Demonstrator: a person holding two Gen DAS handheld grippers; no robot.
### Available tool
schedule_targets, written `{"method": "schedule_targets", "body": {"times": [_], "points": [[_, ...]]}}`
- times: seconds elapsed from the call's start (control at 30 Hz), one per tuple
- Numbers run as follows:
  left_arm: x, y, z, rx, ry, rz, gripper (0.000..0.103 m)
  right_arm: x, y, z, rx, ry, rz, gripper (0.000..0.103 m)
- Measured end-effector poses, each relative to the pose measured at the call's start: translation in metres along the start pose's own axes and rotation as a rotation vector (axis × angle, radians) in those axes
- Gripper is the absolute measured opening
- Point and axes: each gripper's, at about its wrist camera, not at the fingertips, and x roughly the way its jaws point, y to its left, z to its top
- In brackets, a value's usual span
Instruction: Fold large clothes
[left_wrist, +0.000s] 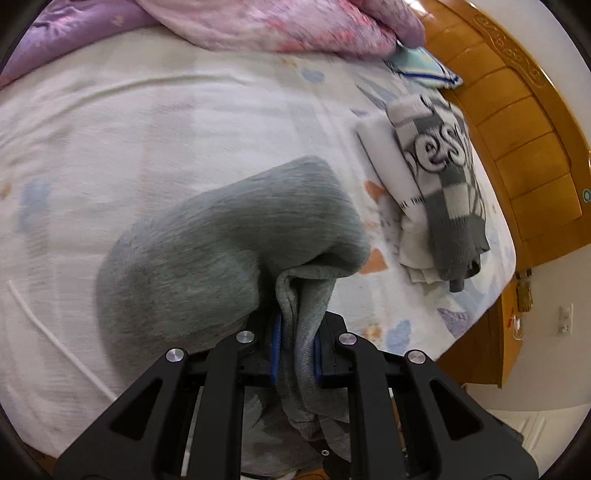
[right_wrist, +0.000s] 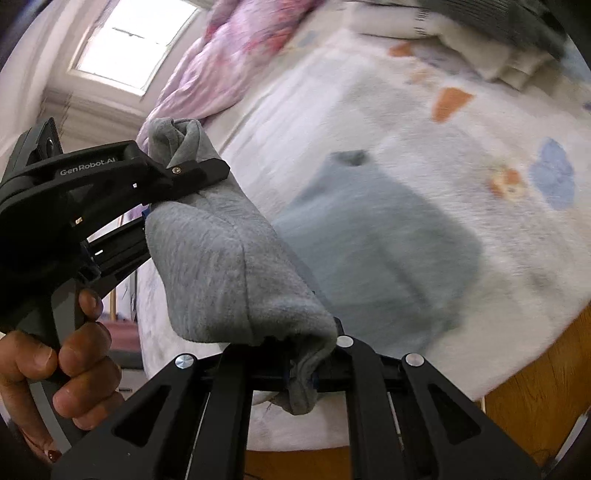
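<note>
Over the bed (left_wrist: 147, 129), the grey garment (left_wrist: 229, 236) hangs lifted between the two grippers, with the rest of it drooping toward the patterned sheet. The left gripper (left_wrist: 297, 350) has its blue pads pinched tight on a bunched grey edge (the cloth spills down past the jaws), and the right gripper (right_wrist: 301, 373) is clamped on another edge of the same piece. In the right wrist view the held stretch runs as a thick folded band from the lower middle up to the left, where the left gripper (right_wrist: 184, 173) grips its far end, held by a hand (right_wrist: 66, 354). A stack of folded clothes (left_wrist: 432, 192) lies near the wooden footboard (left_wrist: 517, 129), well apart from the garment, and a pink quilt (left_wrist: 280, 26) sits at the far side.
</note>
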Motion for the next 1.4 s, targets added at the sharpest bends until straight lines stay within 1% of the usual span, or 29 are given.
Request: {"method": "schedule_targets", "body": {"times": [0.03, 0.07, 0.13, 0.2, 0.23, 0.27, 0.3, 0.4, 0.43, 0.47, 0.5, 0.57, 0.63, 0.67, 0.7, 0.73, 0.77, 0.83, 0.87, 0.9, 0.93, 0.97, 1.07, 1.13, 1.17, 1.2, 1.23, 1.3, 1.4], "points": [[0.011, -0.004, 0.0, -0.001, 0.018, 0.0, 0.014, 0.001, -0.009, 0.003, 0.02, 0.01, -0.003, 0.007], [0.019, -0.008, 0.0, -0.003, 0.029, -0.002, 0.017, 0.004, -0.016, 0.005, 0.037, 0.016, -0.004, 0.007], [0.035, -0.009, -0.002, -0.043, 0.061, -0.051, 0.026, 0.014, -0.034, 0.01, 0.089, 0.06, -0.008, 0.007], [0.034, -0.005, -0.005, -0.085, 0.049, -0.121, 0.051, 0.025, -0.046, 0.014, 0.112, 0.098, -0.015, 0.007], [0.031, -0.002, -0.008, -0.113, 0.026, -0.164, 0.056, 0.029, -0.051, 0.016, 0.117, 0.105, -0.018, 0.008], [0.027, 0.0, -0.01, -0.134, 0.011, -0.188, 0.067, 0.032, -0.054, 0.017, 0.121, 0.113, -0.02, 0.008], [0.022, 0.005, -0.013, -0.163, -0.013, -0.195, 0.07, 0.033, -0.057, 0.018, 0.122, 0.125, -0.026, 0.011], [0.011, 0.024, -0.023, -0.22, -0.055, -0.218, 0.07, 0.037, -0.063, 0.02, 0.132, 0.148, -0.043, 0.019], [0.008, 0.031, -0.028, -0.237, -0.059, -0.207, 0.07, 0.036, -0.064, 0.021, 0.132, 0.148, -0.055, 0.022], [0.004, 0.037, -0.031, -0.249, -0.072, -0.201, 0.07, 0.033, -0.065, 0.02, 0.131, 0.146, -0.079, 0.029], [-0.002, 0.044, -0.037, -0.261, -0.092, -0.212, 0.07, 0.031, -0.067, 0.021, 0.139, 0.143, -0.1, 0.032], [-0.015, 0.054, -0.047, -0.285, -0.12, -0.244, 0.071, 0.023, -0.074, 0.02, 0.163, 0.136, -0.113, 0.032], [-0.029, 0.062, -0.057, -0.293, -0.154, -0.204, 0.071, 0.013, -0.082, 0.021, 0.159, 0.128, -0.158, 0.033], [-0.04, 0.069, -0.064, -0.302, -0.201, -0.185, 0.073, 0.006, -0.084, 0.022, 0.145, 0.123, -0.195, 0.033], [-0.048, 0.078, -0.071, -0.319, -0.233, -0.171, 0.079, 0.002, -0.085, 0.024, 0.136, 0.122, -0.2, 0.033], [-0.049, 0.086, -0.075, -0.34, -0.227, -0.12, 0.081, -0.005, -0.083, 0.026, 0.113, 0.117, -0.215, 0.033], [-0.045, 0.093, -0.077, -0.346, -0.188, -0.073, 0.081, -0.013, -0.076, 0.029, 0.067, 0.102, -0.242, 0.033], [-0.023, 0.107, -0.081, -0.362, -0.088, -0.003, 0.081, -0.021, -0.06, 0.031, -0.022, 0.073, -0.257, 0.028], [-0.015, 0.112, -0.081, -0.381, -0.063, 0.022, 0.081, -0.024, -0.052, 0.034, -0.059, 0.061, -0.246, 0.016], [-0.009, 0.115, -0.082, -0.388, -0.048, 0.036, 0.081, -0.026, -0.038, 0.038, -0.104, 0.051, -0.206, 0.01], [-0.004, 0.118, -0.081, -0.394, -0.035, 0.051, 0.081, -0.024, -0.027, 0.042, -0.138, 0.051, -0.183, 0.009], [0.0, 0.119, -0.079, -0.389, -0.036, 0.052, 0.081, -0.019, -0.009, 0.047, -0.198, 0.052, -0.147, 0.005], [0.009, 0.112, -0.071, -0.345, -0.015, 0.082, 0.081, 0.002, 0.032, 0.061, -0.324, 0.057, -0.078, 0.004], [0.015, 0.109, -0.066, -0.324, 0.003, 0.11, 0.083, 0.023, 0.053, 0.07, -0.393, 0.077, -0.063, 0.004], [0.015, 0.108, -0.068, -0.312, 0.003, 0.12, 0.083, 0.03, 0.058, 0.073, -0.41, 0.081, -0.073, 0.004], [0.016, 0.107, -0.067, -0.301, 0.003, 0.131, 0.084, 0.042, 0.06, 0.077, -0.428, 0.079, -0.114, 0.003], [0.02, 0.106, -0.065, -0.3, 0.013, 0.136, 0.087, 0.056, 0.055, 0.082, -0.427, 0.106, -0.15, 0.002], [0.028, 0.109, -0.063, -0.316, 0.034, 0.121, 0.088, 0.077, 0.036, 0.091, -0.4, 0.152, -0.197, 0.0], [0.04, 0.109, -0.065, -0.306, 0.054, 0.105, 0.089, 0.11, 0.017, 0.11, -0.379, 0.202, -0.229, 0.0]]}}
